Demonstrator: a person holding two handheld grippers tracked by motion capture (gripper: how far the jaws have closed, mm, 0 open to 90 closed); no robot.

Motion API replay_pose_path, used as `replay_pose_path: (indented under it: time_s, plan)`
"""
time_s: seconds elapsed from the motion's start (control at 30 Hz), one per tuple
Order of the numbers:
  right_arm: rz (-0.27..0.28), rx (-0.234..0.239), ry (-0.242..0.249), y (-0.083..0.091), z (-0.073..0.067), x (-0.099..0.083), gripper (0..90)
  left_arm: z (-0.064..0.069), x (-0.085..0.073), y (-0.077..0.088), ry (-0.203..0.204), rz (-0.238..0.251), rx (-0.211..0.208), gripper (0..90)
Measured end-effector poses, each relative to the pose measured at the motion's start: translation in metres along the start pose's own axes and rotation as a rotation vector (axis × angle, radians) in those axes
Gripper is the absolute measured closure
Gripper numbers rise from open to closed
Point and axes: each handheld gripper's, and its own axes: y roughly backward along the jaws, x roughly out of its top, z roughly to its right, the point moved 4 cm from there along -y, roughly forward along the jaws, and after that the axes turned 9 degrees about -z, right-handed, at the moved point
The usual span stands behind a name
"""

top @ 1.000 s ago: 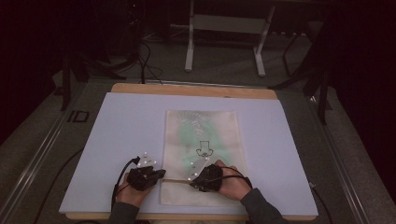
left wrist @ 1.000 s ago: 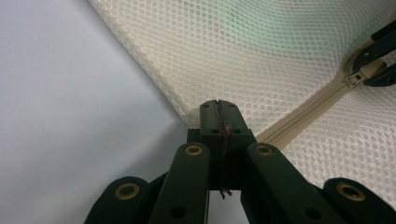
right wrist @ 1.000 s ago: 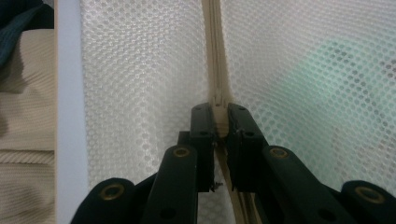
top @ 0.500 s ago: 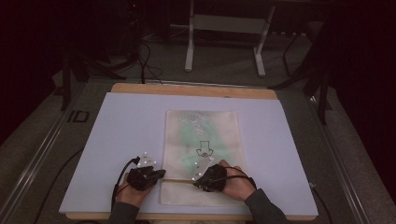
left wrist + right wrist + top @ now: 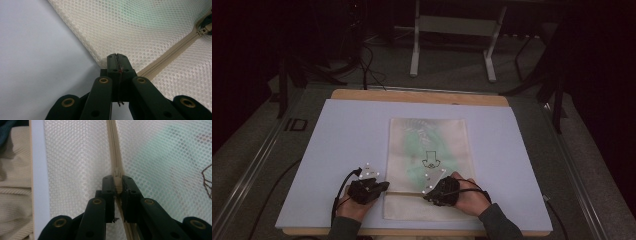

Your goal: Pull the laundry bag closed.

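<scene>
Dark floor and stand legs lie beyond the pale tabletop (image 5: pixel 337 145), where a cream mesh bag (image 5: pixel 447 137) lies flat at the middle with something green inside. Its zipper (image 5: pixel 404 192) runs across the near end, between the two hands.

Judging by the grips, the step in hand is working that zipper. The left gripper (image 5: pixel 117 58) has its fingers (image 5: pixel 111 63) pressed together on the bag's corner, at the end of the zipper, pinning the fabric. The right gripper (image 5: pixel 118 181) has its fingers (image 5: pixel 108 186) narrowed on the zipper pull (image 5: pixel 117 182), which sits between them.

Next, I'd say, the right hand (image 5: pixel 469 197) must draw the pull straight along the zipper while the left hand (image 5: pixel 354 205) keeps the corner taut; a slack corner would let the mesh bunch up.

Both forearms come in low from the near edge, hands resting on the tabletop, the grippers lying nearly level and pointing inward toward each other.
</scene>
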Motion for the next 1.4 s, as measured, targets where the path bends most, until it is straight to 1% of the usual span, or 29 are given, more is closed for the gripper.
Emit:
replay_pose_path:
  time_s: [0.03, 0.23, 0.33, 0.47, 0.53, 0.83, 1.17, 1.23, 1.4]
  plan:
    - [0.006, 0.001, -0.002, 0.0, 0.0, -0.001, 82.3, 0.0, 0.0, 0.0, -0.001, -0.001, 0.0, 89.6]
    - [0.002, 0.0, -0.004, 0.0, -0.001, -0.002, 82.3, 0.0, 0.0, 0.0, 0.0, 0.0, 0.0, 89.5]
    - [-0.001, -0.007, -0.001, 0.0, -0.002, -0.002, 82.3, 0.0, 0.0, 0.0, -0.001, -0.001, 0.0, 89.6]
    - [0.006, -0.006, -0.007, 0.002, -0.002, -0.005, 82.3, 0.0, 0.0, 0.0, -0.002, -0.001, 0.0, 89.5]
    - [0.001, -0.01, -0.005, 0.002, -0.002, -0.007, 82.3, 0.0, 0.0, 0.0, -0.002, -0.001, 0.001, 89.6]
    - [0.006, -0.011, -0.025, 0.005, 0.0, -0.016, 82.3, 0.0, 0.0, 0.0, 0.0, -0.002, 0.0, 89.5]
    - [0.006, -0.015, -0.025, 0.007, 0.001, -0.02, 82.3, 0.0, 0.0, 0.0, 0.0, -0.002, 0.0, 89.5]
    - [0.009, -0.014, -0.039, 0.007, 0.002, -0.022, 82.3, 0.0, 0.0, 0.0, 0.0, -0.002, 0.0, 89.5]
    - [0.011, -0.012, -0.049, 0.01, 0.003, -0.029, 82.3, 0.0, 0.0, 0.0, 0.003, -0.001, -0.001, 89.5]
